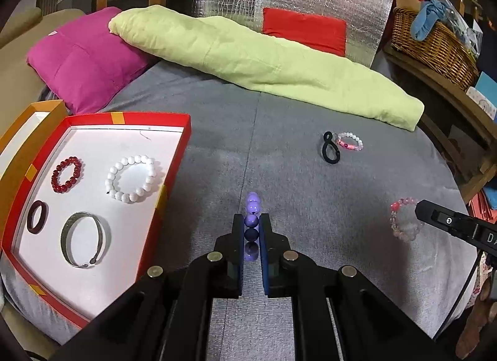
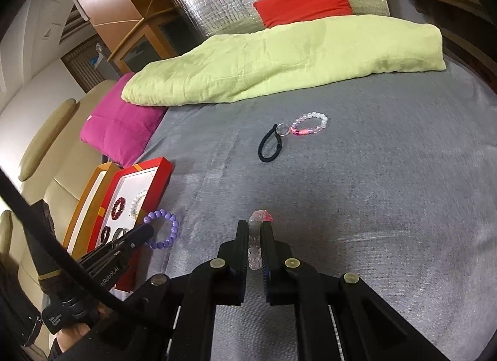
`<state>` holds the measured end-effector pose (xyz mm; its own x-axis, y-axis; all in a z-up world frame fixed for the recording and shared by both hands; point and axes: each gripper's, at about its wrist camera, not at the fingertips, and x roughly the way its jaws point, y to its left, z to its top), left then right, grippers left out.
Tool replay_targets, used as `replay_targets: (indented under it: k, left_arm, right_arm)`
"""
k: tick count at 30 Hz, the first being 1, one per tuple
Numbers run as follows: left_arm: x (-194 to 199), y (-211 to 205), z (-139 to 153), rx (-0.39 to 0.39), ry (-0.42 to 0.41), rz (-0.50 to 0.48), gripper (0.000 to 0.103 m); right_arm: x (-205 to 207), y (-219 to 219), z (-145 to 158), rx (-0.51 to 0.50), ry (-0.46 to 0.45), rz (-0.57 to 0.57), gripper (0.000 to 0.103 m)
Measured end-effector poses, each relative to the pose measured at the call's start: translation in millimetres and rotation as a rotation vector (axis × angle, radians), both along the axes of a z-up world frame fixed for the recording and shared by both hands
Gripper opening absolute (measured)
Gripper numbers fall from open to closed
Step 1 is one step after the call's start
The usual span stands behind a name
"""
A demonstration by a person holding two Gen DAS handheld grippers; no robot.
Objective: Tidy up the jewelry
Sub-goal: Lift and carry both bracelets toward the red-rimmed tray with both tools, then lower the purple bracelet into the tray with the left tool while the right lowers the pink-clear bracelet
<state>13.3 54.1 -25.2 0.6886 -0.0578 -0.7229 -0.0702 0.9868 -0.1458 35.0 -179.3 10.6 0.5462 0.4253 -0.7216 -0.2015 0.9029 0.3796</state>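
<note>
Purple round-bead bracelet (image 1: 251,226): seen edge-on in the left wrist view, low centre of the frame, long axis running straight away along the fingers. Left gripper (image 1: 251,221) is clamped on it; the far beads stick out past the fingertips. In the right wrist view the loop (image 2: 163,230) shows face-on at lower left.

Clear-and-pink bead bracelet (image 2: 259,236): also edge-on, pinched between the closed fingers of the right gripper (image 2: 255,227), pink bead at the far tip. Lower beads are blurred.

Red-rimmed open cardboard box with white floor (image 1: 124,117), left of frame, holds four pieces. Its near right edge lies just beside the left gripper.

Grey fabric surface (image 1: 310,205) is open toward centre and right. A black cord loop tied to a pale pink bead ring (image 2: 292,131) lies well ahead. Folded light-green blanket (image 1: 248,56) bounds the far side.
</note>
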Motion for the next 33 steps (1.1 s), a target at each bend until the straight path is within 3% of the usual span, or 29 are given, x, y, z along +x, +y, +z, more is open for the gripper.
replay_targets:
  k: [10, 16, 23, 28, 33]
  left_arm:
    - [-12.8, 35.4, 17.3, -0.049, -0.021, 0.062, 0.01]
    - [-19.7, 84.3, 23.0, -0.056, -0.04, 0.218, 0.01]
    - [-26.2, 156.1, 14.5, -0.08, -0.017, 0.449, 0.009]
    - [-26.9, 187.1, 2.8, -0.082, 0.009, 0.525, 0.009]
    - [-22.8, 201.3, -10.1, -0.095, 0.045, 0.532, 0.009]
  right_arm:
    - [5.2, 34.2, 9.4, -0.011, -0.016, 0.056, 0.009]
    - [14.3, 75.4, 20.2, 0.002, -0.038, 0.13, 0.009]
    - [26.2, 152.5, 38.8, 0.01, -0.071, 0.266, 0.009]
    - [40.7, 217.4, 37.9, 0.012, -0.056, 0.376, 0.009]
    - [63.3, 272.6, 24.3, 0.009, -0.018, 0.454, 0.009]
